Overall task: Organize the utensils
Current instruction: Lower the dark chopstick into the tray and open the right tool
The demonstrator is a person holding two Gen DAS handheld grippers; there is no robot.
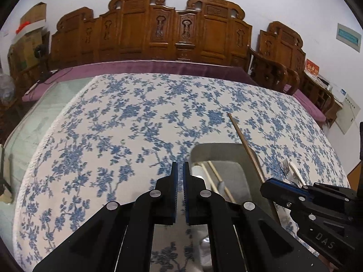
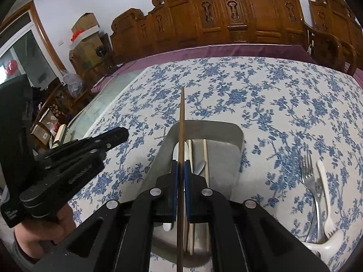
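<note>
A grey tray (image 2: 226, 136) lies on the blue-flowered tablecloth; it also shows in the left wrist view (image 1: 217, 150). In it lie pale chopsticks (image 2: 205, 156) and a white spoon (image 2: 175, 153). My right gripper (image 2: 181, 167) is shut on a brown chopstick (image 2: 182, 117), held above the tray's left part and pointing away; the same chopstick shows in the left wrist view (image 1: 242, 139). A metal fork (image 2: 309, 176) and a white plastic fork (image 2: 324, 188) lie on the cloth to the right of the tray. My left gripper (image 1: 180, 170) is shut and empty, left of the tray.
Carved wooden chairs (image 1: 149, 29) and a purple-cushioned bench (image 1: 158, 66) stand behind the table. The table's glass edge (image 1: 34, 117) is bare on the left. Boxes (image 2: 86, 38) are stacked at the far left.
</note>
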